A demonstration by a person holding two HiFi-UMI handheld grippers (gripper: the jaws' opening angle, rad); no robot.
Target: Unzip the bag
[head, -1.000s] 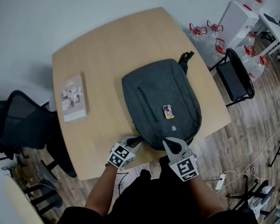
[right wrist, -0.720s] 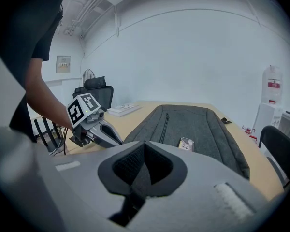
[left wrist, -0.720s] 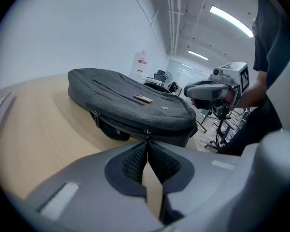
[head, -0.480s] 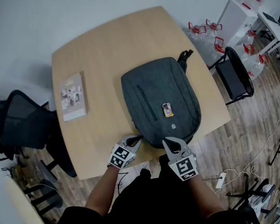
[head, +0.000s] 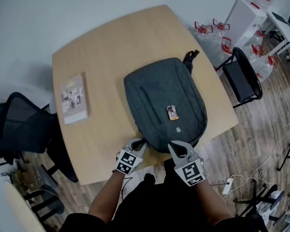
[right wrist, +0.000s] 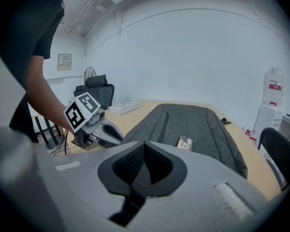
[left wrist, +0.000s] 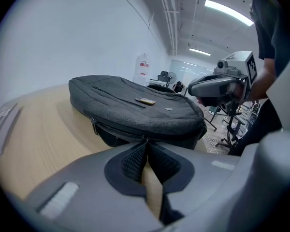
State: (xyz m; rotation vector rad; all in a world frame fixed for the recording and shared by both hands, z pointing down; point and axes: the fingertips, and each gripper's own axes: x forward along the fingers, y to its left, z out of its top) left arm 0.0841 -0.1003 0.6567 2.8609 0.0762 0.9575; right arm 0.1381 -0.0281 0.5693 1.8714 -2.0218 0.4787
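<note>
A grey backpack [head: 164,110] lies flat on the wooden table [head: 111,47], its zipped near edge toward me. My left gripper [head: 141,143] is at the bag's near left corner. Its jaws have just been closing, and in the left gripper view [left wrist: 146,141] their tips pinch a small zipper pull [left wrist: 145,138] on the bag's [left wrist: 135,108] zipper line. My right gripper [head: 172,146] is shut on the bag's near edge, with grey fabric between its pads in the right gripper view [right wrist: 145,145]. A second slider [left wrist: 93,125] hangs further left.
A small orange-edged tag [head: 172,113] lies on the bag. A booklet [head: 73,99] rests on the table's left side. One black office chair [head: 24,124] stands at the left, another [head: 244,79] at the right, and water bottles [head: 217,33] stand beyond it.
The left gripper has edged a little closer to the bag's near edge and its fingers have drawn together. The right gripper has stayed where it was.
</note>
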